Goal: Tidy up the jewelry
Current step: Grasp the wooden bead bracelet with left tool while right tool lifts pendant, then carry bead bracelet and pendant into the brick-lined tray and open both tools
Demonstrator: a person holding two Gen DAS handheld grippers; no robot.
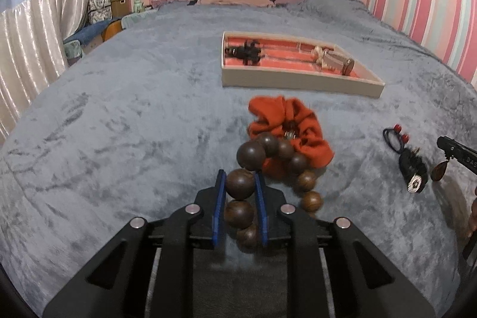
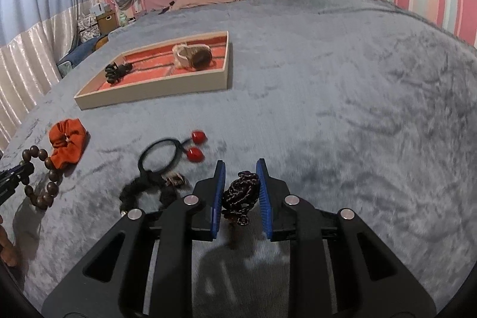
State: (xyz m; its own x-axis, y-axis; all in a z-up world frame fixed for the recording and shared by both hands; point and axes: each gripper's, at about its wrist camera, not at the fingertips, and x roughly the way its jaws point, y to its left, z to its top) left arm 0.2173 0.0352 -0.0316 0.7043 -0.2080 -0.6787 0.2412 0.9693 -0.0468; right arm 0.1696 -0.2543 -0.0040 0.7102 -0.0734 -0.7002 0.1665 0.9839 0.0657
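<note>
Partly done. Tray (image 2: 155,90) on blanket: holds black clip (image 2: 114,72), tan piece (image 2: 193,55).
Outside tray: scrunchie (image 2: 67,143), black band (image 2: 158,158), dark bits.
Left claw (image 1: 240,184) clamped on beads (image 1: 240,184), lifted.
Right claw (image 2: 240,172) closed on braided cord (image 2: 241,192).

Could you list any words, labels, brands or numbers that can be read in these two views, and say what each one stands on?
"DAS": white letters, cut off by the frame edge, on the black body of the right gripper in the left wrist view.
The small round silver charm on the black hair tie bears a mark too small to read.
Nothing else carries readable text.
</note>
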